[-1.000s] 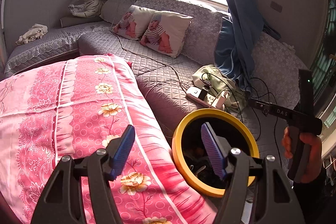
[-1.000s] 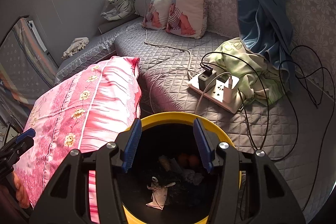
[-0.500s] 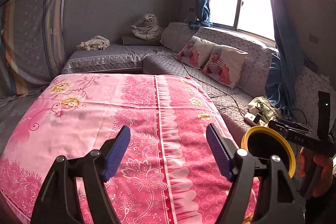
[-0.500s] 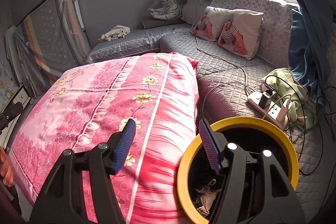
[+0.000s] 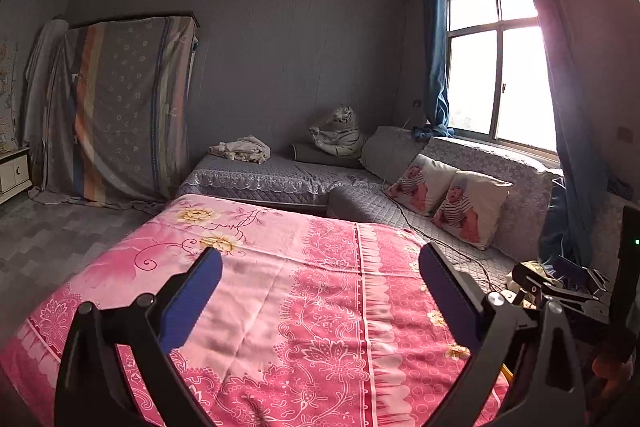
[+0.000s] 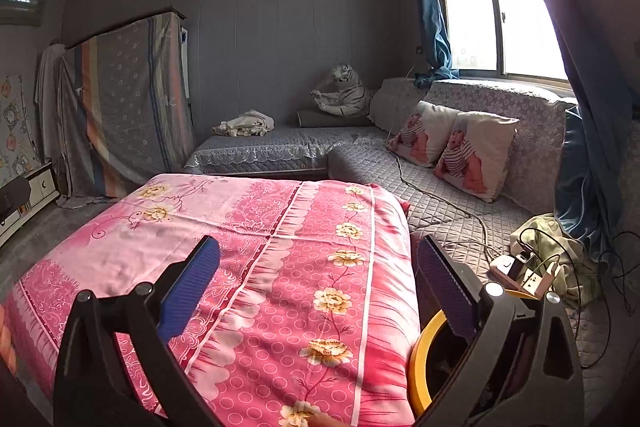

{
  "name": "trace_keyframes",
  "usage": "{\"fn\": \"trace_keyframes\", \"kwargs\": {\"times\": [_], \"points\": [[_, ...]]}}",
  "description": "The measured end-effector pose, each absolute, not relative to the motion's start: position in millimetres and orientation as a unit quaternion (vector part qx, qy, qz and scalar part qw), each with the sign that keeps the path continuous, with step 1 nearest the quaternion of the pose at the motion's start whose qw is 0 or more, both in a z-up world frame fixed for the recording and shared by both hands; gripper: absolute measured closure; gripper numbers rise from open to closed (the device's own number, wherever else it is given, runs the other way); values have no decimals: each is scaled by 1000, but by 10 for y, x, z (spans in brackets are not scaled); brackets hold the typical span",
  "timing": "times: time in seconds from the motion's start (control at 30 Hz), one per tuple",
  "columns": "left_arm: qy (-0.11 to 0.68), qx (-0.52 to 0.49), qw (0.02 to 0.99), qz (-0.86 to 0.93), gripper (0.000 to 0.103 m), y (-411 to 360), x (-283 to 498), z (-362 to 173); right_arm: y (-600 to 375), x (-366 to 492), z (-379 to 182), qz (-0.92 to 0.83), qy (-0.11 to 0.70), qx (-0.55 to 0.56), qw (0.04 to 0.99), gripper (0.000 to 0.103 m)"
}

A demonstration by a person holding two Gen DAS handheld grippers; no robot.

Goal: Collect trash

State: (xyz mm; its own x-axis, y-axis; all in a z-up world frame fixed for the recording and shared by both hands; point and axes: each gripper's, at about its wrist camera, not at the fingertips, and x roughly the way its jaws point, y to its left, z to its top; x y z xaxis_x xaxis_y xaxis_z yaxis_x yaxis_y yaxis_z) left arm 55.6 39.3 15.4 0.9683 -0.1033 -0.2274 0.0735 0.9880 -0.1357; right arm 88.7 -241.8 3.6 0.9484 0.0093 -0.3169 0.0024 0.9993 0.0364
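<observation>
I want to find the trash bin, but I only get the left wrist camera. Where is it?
Observer: The right wrist camera shows the yellow bin. Its rim peeks out at the bottom right, beside the pink blanket.
Operator: Are the right tongs carrying anything?
Observer: No. They have just been opening and now stand wide apart with nothing between them.
Operator: What's near the bin?
Observer: A white power strip with chargers plugged in lies on the sofa, next to a green cloth.
</observation>
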Motion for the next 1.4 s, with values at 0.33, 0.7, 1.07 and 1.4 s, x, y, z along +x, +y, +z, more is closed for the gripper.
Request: {"fn": "trace_keyframes", "kwargs": {"times": [0.33, 0.7, 1.07, 1.4], "points": [[90, -41, 995, -27, 8, 317, 247, 233, -2353, 611, 144, 11, 125, 30, 992, 9], [100, -50, 993, -34, 8, 271, 172, 153, -2358, 462, 75, -15, 110, 47, 993, 8], [111, -55, 992, -32, 8, 285, 210, 115, -2378, 517, -15, -14, 132, 60, 989, 8], [115, -55, 991, -38, 8, 284, 223, 97, -2385, 549, -53, -19, 141, 61, 988, 8]]}}
